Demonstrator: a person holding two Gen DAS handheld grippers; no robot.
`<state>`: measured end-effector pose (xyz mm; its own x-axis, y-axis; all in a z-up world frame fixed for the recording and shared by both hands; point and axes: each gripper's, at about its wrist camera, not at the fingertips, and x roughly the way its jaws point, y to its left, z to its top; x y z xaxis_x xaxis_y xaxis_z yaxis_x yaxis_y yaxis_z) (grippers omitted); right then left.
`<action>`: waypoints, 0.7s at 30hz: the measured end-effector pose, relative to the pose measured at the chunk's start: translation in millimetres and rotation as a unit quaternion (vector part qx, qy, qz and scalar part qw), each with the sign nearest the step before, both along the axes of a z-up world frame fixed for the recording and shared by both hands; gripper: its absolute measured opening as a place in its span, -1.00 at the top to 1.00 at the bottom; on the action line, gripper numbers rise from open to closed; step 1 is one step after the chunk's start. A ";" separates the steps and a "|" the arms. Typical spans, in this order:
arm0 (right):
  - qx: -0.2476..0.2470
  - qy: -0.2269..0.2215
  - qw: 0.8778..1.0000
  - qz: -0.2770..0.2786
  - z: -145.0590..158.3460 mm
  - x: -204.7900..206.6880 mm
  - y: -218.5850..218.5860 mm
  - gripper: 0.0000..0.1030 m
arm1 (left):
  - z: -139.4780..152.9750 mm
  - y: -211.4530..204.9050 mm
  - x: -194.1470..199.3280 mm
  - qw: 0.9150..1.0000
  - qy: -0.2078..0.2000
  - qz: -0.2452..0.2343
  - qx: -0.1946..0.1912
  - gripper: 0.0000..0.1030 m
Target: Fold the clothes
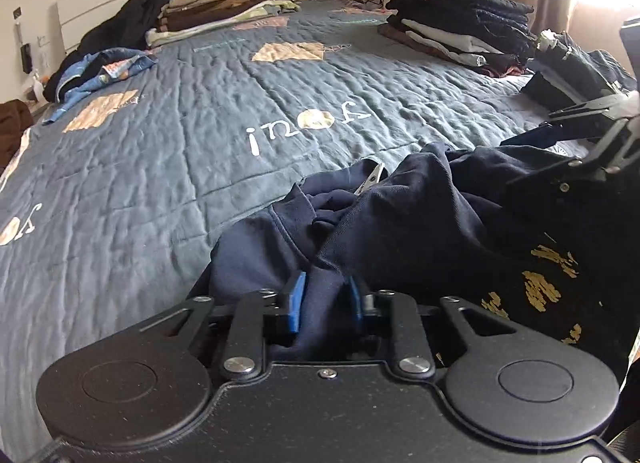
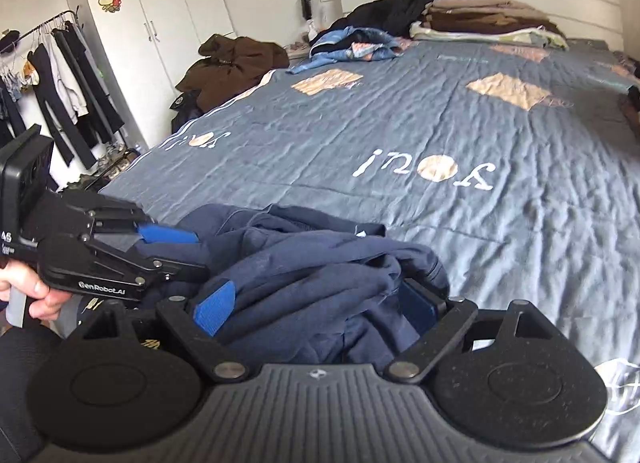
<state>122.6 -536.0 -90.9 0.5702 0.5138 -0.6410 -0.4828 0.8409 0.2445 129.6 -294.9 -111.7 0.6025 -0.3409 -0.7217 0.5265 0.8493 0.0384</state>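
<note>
A crumpled navy garment (image 1: 400, 223) (image 2: 312, 263) lies at the near edge of the blue-grey quilted bed (image 1: 200, 143) (image 2: 440, 123). My left gripper (image 1: 325, 297) is shut on a fold of it, the navy cloth pinched between the blue pads. From the right wrist view the left gripper (image 2: 192, 251) comes in from the left, held by a hand, with its tips buried in the cloth. My right gripper (image 2: 316, 309) stands wide open with bunched navy cloth lying loosely between its blue pads. It also shows at the right edge of the left wrist view (image 1: 528, 127).
Folded brown and beige clothes (image 1: 224, 7) (image 2: 480, 15) are stacked by the headboard, and a dark folded stack (image 1: 460, 19) sits at the far right. A blue patterned garment (image 1: 104, 71) (image 2: 360, 43) lies crumpled. A brown jacket (image 2: 236, 59) and a clothes rack (image 2: 60, 75) stand left of the bed.
</note>
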 end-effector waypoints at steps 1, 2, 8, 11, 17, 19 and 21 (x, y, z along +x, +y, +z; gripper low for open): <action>-0.002 0.003 1.000 0.001 -1.7 0.5 0.6 -0.72 | -0.4 -0.5 -7.5 1.000 -0.003 -0.006 0.002 0.83; -0.003 0.006 1.000 0.001 -3.2 0.9 0.9 -0.72 | 0.5 -1.0 -16.2 1.000 -0.006 -0.016 0.002 0.85; 0.012 0.008 1.000 -0.002 -0.9 -3.3 -12.2 -0.72 | 20.3 0.5 -67.6 0.996 -0.030 -0.084 -0.004 0.91; 0.014 0.006 1.000 -0.003 2.0 -7.5 -17.5 -0.72 | 30.4 9.9 -91.0 0.991 -0.018 -0.129 -0.015 0.91; 0.017 -0.002 1.000 -0.014 9.0 -9.8 -21.5 -0.72 | 22.2 22.3 -118.1 0.983 0.040 -0.181 0.006 0.90; 0.019 -0.005 1.000 -0.015 9.8 -9.1 -20.1 -0.72 | 23.1 26.4 -115.5 0.986 0.036 -0.166 0.003 0.86; 0.012 -0.014 1.000 -0.013 10.8 -8.4 -15.9 -0.72 | 38.0 28.2 -107.4 0.989 0.015 -0.149 -0.010 0.84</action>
<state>114.1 -552.0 -80.2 0.6019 0.5137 -0.6115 -0.4676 0.8474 0.2516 22.2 -266.8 -73.7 0.4508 -0.5155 -0.7288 0.7547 0.6561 0.0027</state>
